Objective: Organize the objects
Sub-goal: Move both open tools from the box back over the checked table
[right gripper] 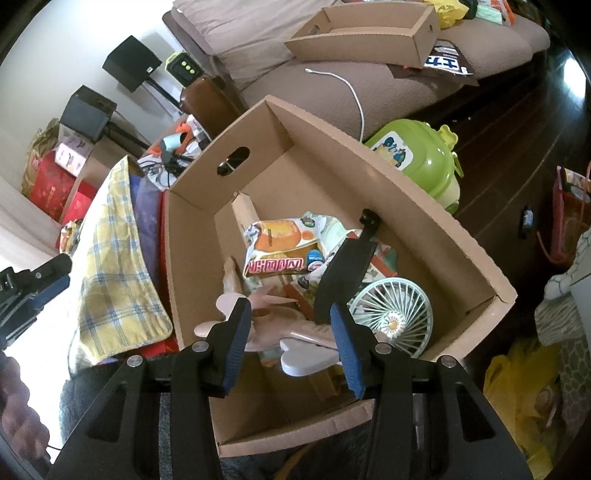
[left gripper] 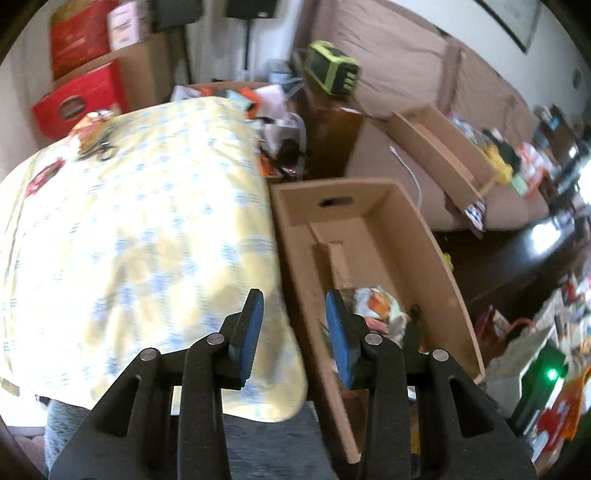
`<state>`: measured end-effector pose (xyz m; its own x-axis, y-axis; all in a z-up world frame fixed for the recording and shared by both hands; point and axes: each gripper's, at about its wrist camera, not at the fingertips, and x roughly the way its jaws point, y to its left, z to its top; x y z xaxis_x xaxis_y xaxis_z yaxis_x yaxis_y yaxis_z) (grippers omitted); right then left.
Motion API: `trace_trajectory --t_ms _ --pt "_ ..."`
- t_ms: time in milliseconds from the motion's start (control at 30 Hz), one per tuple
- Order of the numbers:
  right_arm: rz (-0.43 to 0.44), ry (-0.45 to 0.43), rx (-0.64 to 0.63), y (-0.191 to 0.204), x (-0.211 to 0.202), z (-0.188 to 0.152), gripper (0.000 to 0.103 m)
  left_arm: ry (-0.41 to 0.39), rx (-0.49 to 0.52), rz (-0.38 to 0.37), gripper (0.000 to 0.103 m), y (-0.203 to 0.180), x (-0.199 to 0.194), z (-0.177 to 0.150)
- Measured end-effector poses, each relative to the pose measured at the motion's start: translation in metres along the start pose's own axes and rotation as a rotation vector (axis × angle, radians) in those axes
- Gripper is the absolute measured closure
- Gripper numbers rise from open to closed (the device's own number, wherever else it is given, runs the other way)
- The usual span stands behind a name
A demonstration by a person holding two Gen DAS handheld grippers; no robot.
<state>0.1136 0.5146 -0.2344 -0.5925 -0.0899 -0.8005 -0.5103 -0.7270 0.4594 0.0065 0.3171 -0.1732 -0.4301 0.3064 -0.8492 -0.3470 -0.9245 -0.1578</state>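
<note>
An open cardboard box (right gripper: 369,177) holds an orange snack packet (right gripper: 280,243), a mint hand fan (right gripper: 395,314), a black-handled tool (right gripper: 351,266), a pink plastic piece (right gripper: 266,325) and a white piece (right gripper: 306,354). My right gripper (right gripper: 289,310) hovers over these, open, its blue pads pressing on nothing. My left gripper (left gripper: 294,306) is open and empty above the box's left wall (left gripper: 295,258), beside a yellow plaid cloth (left gripper: 129,240). The snack packet (left gripper: 376,306) shows just past its right finger. The left gripper (right gripper: 40,284) also appears at the right wrist view's left edge.
A green plastic case (right gripper: 417,158) lies on the dark floor right of the box. A second cardboard box (right gripper: 369,33) and a white cable (right gripper: 351,96) rest on the brown sofa. Red boxes (left gripper: 77,99) stand at the back left. Small items (left gripper: 96,144) lie on the cloth.
</note>
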Motion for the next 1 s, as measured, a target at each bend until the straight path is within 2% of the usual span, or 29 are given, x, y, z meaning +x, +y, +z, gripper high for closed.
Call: trace_trajectory --t_ms 200,267,333,467,633,767,800,900,967,1000 --pt "-0.007 0.014 -0.004 0.001 0.004 -0.001 0.054 -0.074 -0.098 0.052 0.069 0.054 -0.025 0.018" --pt "-0.009 0.015 -0.006 0.001 0.005 -0.001 0.053 -0.100 -0.151 0.075 0.064 0.082 -0.035 0.024" --pt "-0.013 0.016 -0.009 0.002 0.006 -0.002 0.053 -0.135 -0.217 0.099 0.058 0.114 -0.048 0.029" --pt "-0.023 0.018 -0.017 0.004 0.008 -0.002 0.053 -0.182 -0.353 0.148 0.056 0.180 -0.070 0.031" --pt "-0.019 -0.020 -0.035 0.006 0.002 -0.001 0.053 -0.241 -0.527 0.203 0.052 0.262 -0.095 0.016" --pt "0.148 -0.206 -0.160 0.039 -0.041 -0.002 0.052 -0.263 -0.620 0.236 0.050 0.310 -0.105 0.004" --pt "0.173 -0.244 -0.216 0.052 -0.049 -0.004 0.046 -0.266 -0.639 0.244 0.049 0.320 -0.107 0.001" --pt "0.209 -0.256 -0.305 0.080 -0.050 -0.012 0.044 -0.263 -0.685 0.252 0.047 0.342 -0.104 0.001" --pt "0.215 -0.214 -0.331 0.101 -0.037 -0.014 0.044 -0.259 -0.664 0.245 0.047 0.347 -0.097 0.011" --pt "0.210 -0.196 -0.343 0.109 -0.031 -0.015 0.044 -0.246 -0.642 0.242 0.043 0.348 -0.092 0.018"
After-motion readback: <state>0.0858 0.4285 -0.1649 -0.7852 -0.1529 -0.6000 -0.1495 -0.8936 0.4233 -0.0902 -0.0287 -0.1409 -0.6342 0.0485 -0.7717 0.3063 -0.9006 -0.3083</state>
